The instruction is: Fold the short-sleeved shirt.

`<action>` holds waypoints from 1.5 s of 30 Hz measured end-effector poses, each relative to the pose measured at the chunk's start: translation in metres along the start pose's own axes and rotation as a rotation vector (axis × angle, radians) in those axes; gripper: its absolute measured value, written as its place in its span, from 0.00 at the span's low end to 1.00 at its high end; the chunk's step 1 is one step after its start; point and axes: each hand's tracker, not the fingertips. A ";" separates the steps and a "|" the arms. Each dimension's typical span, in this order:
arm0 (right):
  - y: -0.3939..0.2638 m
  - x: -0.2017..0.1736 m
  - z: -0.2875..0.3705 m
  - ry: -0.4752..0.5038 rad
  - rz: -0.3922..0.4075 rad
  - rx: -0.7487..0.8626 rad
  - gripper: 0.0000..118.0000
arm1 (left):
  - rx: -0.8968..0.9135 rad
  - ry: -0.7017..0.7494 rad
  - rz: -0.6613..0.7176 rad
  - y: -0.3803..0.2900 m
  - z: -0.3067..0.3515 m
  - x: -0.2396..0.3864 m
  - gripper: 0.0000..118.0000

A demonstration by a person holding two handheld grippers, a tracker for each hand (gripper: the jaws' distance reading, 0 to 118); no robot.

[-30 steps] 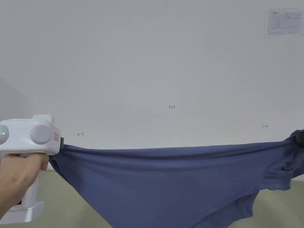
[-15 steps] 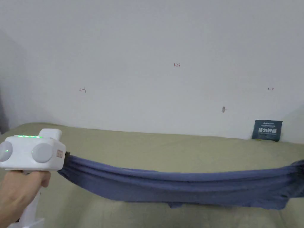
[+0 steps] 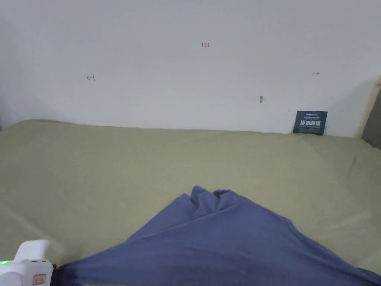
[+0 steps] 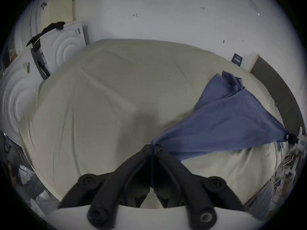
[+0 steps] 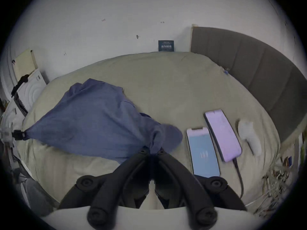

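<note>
Shirt: blue shirt (image 3: pixel 219 242) lies spread on the bed (image 3: pixel 111 167), stretched between the two grippers — its far end bunched into small folds toward the wall (image 3: pixel 186 74), its near edge pulled taut.
Shirt's corners: one corner runs to the left gripper, the other to the right; the cloth fans out wide from both pinch points.
Left gripper: left gripper (image 4: pixel 152 146) has both jaws pressed together on a corner of the shirt; in the head view its white body (image 3: pixel 26 270) sits at the lower left edge, cloth issuing from its tip.
Right gripper: right gripper (image 5: pixel 152 151) is clamped on the opposite corner, where the cloth gathers into a knot of folds; a sleeve (image 5: pixel 171 137) bulges just beyond the jaws.
Bed: covered in an olive sheet, lightly creased.
Beside the shirt: two phones (image 5: pixel 203 152) lie side by side to the right — the farther one has a cable attached; a white object (image 5: pixel 249 137) lies beyond them.
Headboard: dark padded headboard (image 5: pixel 249 64) on the right.
Wall: a small dark card (image 3: pixel 310 122) leans at its foot.
</note>
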 end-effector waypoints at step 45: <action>-0.053 -0.234 0.099 0.170 0.192 0.474 0.02 | 0.354 0.031 -0.060 -0.059 0.129 0.022 0.00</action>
